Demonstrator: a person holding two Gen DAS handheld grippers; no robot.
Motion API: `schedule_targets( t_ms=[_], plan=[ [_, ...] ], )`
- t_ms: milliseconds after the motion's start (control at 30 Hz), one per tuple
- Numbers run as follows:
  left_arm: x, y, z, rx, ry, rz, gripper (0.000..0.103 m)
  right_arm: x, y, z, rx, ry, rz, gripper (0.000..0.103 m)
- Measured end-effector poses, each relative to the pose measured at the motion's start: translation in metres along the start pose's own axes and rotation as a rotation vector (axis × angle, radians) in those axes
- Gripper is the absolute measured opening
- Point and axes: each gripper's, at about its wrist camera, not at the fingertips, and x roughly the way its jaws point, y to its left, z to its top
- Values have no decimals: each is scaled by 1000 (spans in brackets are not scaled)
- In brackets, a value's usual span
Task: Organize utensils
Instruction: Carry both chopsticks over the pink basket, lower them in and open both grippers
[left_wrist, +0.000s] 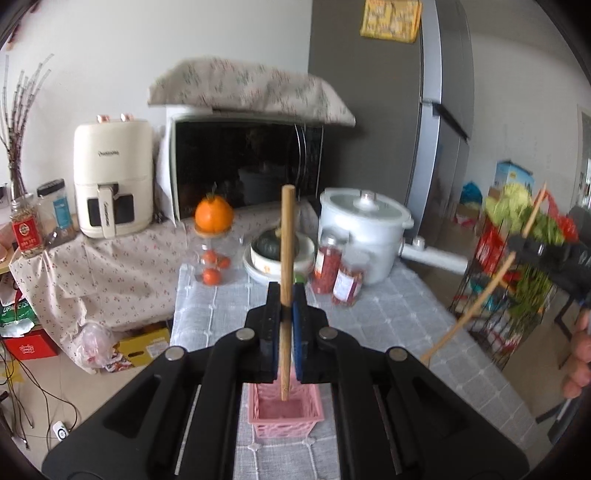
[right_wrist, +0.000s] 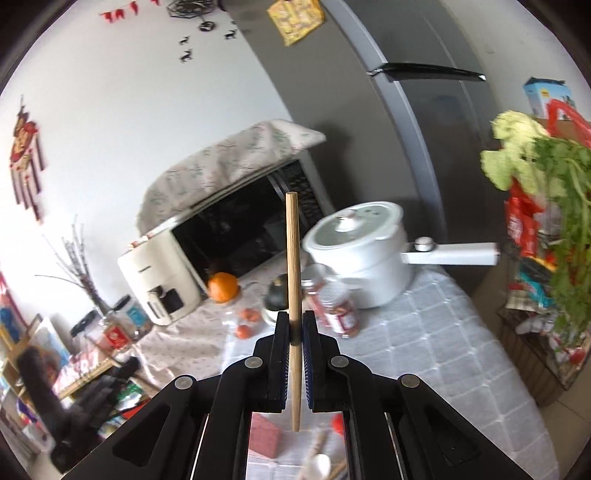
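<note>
Left wrist view: left gripper (left_wrist: 286, 306) clamps a thick round wooden stick (left_wrist: 286, 258) upright, lower end above the pink woven basket (left_wrist: 285, 417). Right gripper (right_wrist: 294, 332) pinches a thin pale wooden chopstick (right_wrist: 293, 295) mid-shaft. Both look light, stiff and smooth; mid-shaft holds likely limit swinging.

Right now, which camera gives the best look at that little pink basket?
The left wrist view: the pink basket sits whole just below the left gripper, open top and lattice wall visible. The right wrist view shows only a blurred pink corner between its fingers.
</note>
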Motion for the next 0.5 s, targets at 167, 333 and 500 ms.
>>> schedule_targets(
  t_ms=[167,333,500],
  plan=[
    [27,3,-14,24,106,-3,7,20,43,-14,-35,14,84,7],
    [45,12,-21,-13,188,-37,7,47,71,-29,-78,57,104,7],
    [53,20,-22,-56,199,-58,7,74,86,-42,-119,111,99,7]
  ],
)
